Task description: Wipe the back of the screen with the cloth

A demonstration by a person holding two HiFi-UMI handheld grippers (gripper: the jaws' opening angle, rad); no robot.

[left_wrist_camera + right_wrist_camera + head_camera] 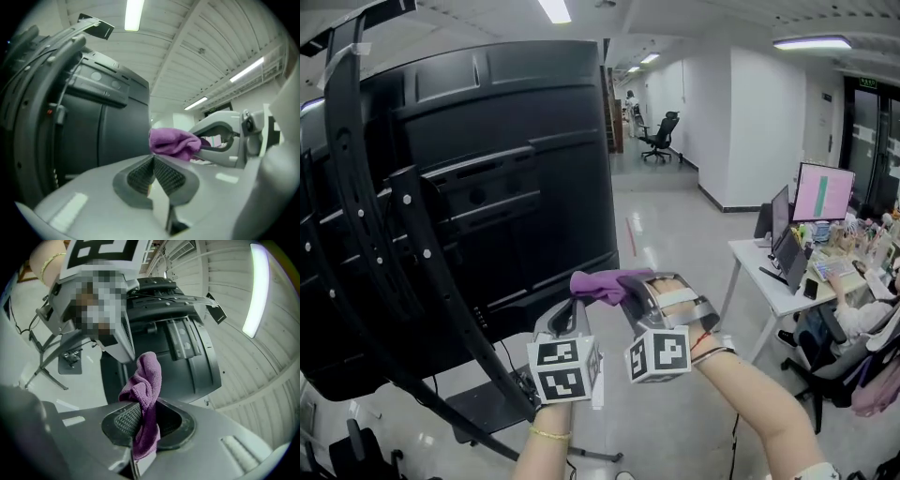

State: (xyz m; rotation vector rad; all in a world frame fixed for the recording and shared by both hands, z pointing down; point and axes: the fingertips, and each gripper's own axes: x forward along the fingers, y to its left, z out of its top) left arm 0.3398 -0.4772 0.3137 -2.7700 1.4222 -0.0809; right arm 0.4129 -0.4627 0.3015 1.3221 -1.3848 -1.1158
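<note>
The large black back of the screen fills the left of the head view on a wheeled stand. My right gripper is shut on a purple cloth, held just off the screen's lower right corner; I cannot tell if the cloth touches it. The right gripper view shows the cloth pinched between the pads and bunched upward. My left gripper sits just left of the right one, shut with nothing between its pads. The cloth and the screen back also appear in the left gripper view.
The stand's curved black arms and base plate lie at the lower left. A white desk with monitors and a laptop stands at right, a seated person beside it. A corridor with an office chair runs behind.
</note>
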